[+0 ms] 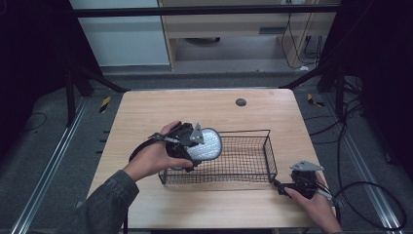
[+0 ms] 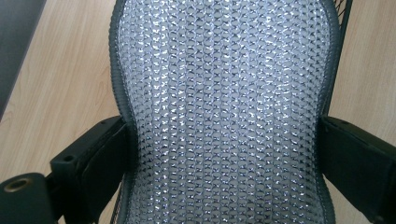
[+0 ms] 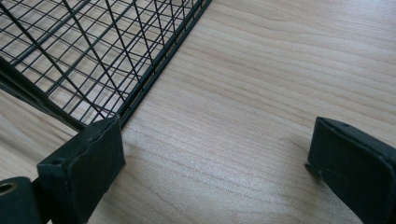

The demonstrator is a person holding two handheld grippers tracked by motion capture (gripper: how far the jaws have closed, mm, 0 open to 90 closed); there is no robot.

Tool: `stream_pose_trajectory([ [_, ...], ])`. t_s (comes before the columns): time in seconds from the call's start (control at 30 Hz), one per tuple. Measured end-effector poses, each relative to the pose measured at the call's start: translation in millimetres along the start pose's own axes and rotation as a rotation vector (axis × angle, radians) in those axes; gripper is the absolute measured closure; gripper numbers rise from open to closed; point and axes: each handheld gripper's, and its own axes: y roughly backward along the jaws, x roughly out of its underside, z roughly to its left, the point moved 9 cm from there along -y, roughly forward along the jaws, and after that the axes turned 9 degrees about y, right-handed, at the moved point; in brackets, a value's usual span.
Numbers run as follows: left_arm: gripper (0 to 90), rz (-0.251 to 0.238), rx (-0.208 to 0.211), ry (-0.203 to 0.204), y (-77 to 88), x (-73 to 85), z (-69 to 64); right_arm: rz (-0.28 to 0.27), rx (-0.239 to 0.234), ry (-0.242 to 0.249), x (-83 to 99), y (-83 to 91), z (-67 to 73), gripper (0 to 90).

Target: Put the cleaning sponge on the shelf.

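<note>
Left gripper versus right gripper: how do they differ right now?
The left gripper is shut on the silver mesh pad; the right gripper is open, holding nothing. The left is raised over the wire basket at its left end; the right sits low on the table, one jaw beside the basket's right corner. Both have black jaws.

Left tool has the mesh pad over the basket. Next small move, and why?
Probably lower the left tool into the wire basket, then open. The mesh pad is clamped between its jaws above the basket's left end; the right tool rests open on the table beside the basket's corner.
</note>
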Motion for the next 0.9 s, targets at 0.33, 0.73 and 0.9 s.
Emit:
stream_pose_trajectory([
  [0.33,4.7,0.041,0.015,0.006,-13.0,7.4,4.6,-0.001,0.001,0.001,0.0,-0.1,-0.2,3.9],
  [0.73,4.5,0.064,0.032,-0.004,-24.0,14.9,1.6,-0.001,0.0,0.001,0.0,-0.1,-0.1,3.9],
  [0.9,4.4,0.069,0.04,-0.001,-26.2,17.6,1.2,0.0,0.0,0.001,0.0,-0.2,-0.1,3.9],
])
